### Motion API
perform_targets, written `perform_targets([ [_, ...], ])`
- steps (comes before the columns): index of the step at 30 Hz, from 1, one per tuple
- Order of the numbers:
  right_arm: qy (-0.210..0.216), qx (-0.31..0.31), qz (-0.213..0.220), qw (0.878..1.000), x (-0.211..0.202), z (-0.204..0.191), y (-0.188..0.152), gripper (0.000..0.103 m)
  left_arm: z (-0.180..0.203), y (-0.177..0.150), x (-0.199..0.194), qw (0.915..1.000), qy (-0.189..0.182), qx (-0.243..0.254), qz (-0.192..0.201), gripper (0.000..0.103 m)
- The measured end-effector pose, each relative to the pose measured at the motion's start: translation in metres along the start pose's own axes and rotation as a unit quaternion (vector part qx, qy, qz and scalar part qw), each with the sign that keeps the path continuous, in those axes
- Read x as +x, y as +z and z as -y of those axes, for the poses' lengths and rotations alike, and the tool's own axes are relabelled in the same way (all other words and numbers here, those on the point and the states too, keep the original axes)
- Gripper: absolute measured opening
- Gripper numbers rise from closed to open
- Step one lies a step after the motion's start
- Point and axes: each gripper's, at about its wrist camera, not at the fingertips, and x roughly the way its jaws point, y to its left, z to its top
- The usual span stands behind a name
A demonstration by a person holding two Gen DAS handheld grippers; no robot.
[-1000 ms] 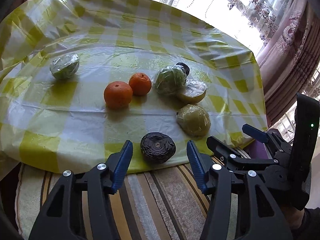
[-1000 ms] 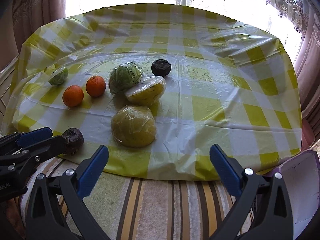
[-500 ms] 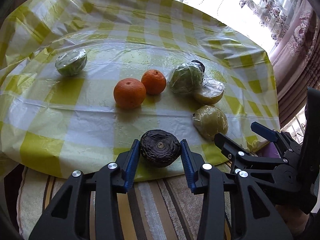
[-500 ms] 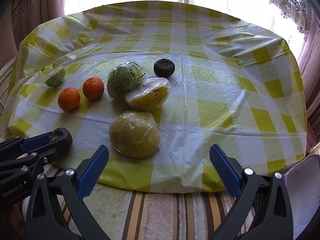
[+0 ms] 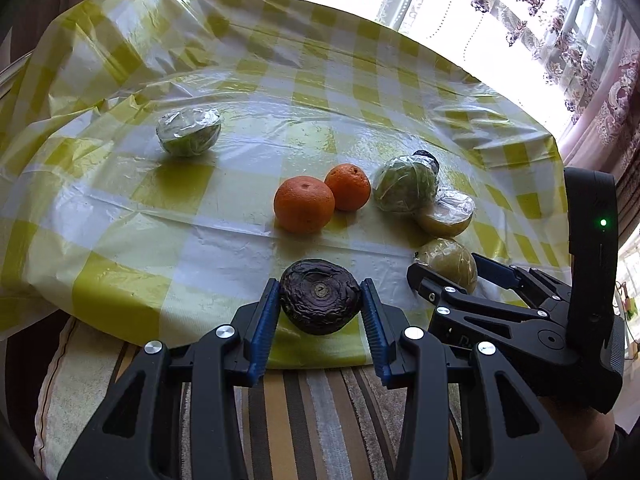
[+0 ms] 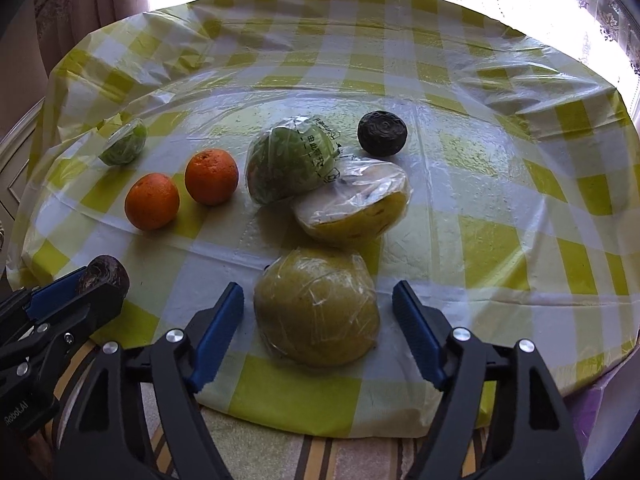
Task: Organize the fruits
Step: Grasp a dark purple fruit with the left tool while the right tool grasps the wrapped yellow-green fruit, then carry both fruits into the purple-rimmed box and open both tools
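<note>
My left gripper (image 5: 320, 292) is shut on a dark wrinkled fruit (image 5: 319, 296) at the near edge of the table; both blue pads press its sides. In the right wrist view that fruit (image 6: 105, 276) shows at the lower left. My right gripper (image 6: 318, 292) straddles a film-wrapped yellow-green fruit half (image 6: 316, 306). Its jaws are closing, with a small gap still on each side of the fruit. Two oranges (image 5: 304, 204) (image 5: 347, 186) lie further back in the middle.
A wrapped green fruit (image 6: 292, 166) leans on a wrapped cut yellow half (image 6: 356, 208). Behind them sits a second dark fruit (image 6: 382, 133); a small wrapped green half (image 6: 124, 142) lies far left. The yellow-check tablecloth (image 6: 500, 200) hangs over a striped cushion (image 5: 320, 420).
The left jaws closed onto the dark wrinkled fruit. The right gripper moved forward around the wrapped yellow-green half and its jaws narrowed.
</note>
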Motion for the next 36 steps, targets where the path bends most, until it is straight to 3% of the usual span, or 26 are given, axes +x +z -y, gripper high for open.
perform_targets([
  [2,-0.001,0.001,0.001,1.000,0.000,0.000,0.001,0.073,0.000,0.000,0.000,1.0000,0.000,0.001,-0.001,0.039],
  [4,0.002,-0.001,0.003,1.000,-0.001,-0.001,0.000,0.063,0.001,-0.001,0.001,1.0000,0.001,0.002,-0.001,0.039],
  [6,-0.001,-0.005,0.005,1.000,-0.002,-0.003,-0.001,0.062,0.001,-0.001,0.002,1.0000,0.003,0.003,-0.001,0.039],
  [22,0.026,0.022,0.019,0.999,-0.030,0.013,-0.017,0.061,0.017,-0.007,-0.014,0.9994,0.011,0.031,0.013,0.039],
  [36,0.031,0.072,0.029,0.997,-0.067,0.057,-0.044,0.061,0.064,-0.018,-0.019,0.9965,-0.013,0.082,0.009,0.039],
])
